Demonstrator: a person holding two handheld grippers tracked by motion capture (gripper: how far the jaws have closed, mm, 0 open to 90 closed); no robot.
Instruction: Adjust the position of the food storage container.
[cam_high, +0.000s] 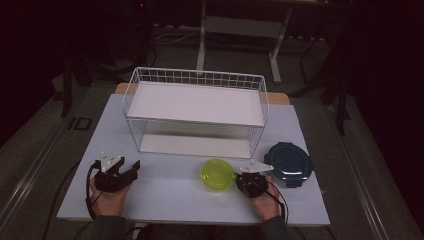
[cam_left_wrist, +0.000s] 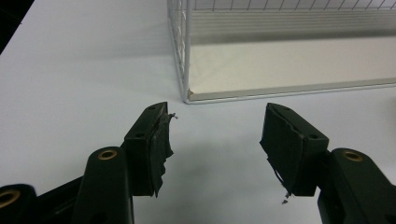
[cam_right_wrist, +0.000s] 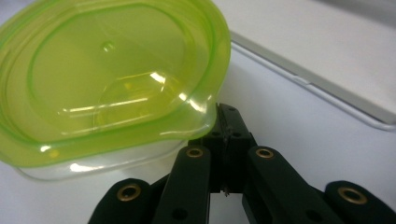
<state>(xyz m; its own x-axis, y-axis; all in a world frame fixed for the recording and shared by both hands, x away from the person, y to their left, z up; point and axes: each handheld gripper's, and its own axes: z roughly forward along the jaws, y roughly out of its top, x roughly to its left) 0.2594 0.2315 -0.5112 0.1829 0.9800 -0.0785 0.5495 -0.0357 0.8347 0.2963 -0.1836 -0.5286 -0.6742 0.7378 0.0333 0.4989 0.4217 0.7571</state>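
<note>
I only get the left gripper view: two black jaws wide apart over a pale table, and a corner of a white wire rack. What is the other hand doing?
Observer: The right gripper has its jaws shut on the rim of a lime-green container.
Operator: Anything else on the table?
Observer: Yes, a dark blue lidded container sits at the right, in front of the rack's right end.
Operator: Is anything on the rack?
Observer: No, the high view shows both its white shelves bare.
</note>
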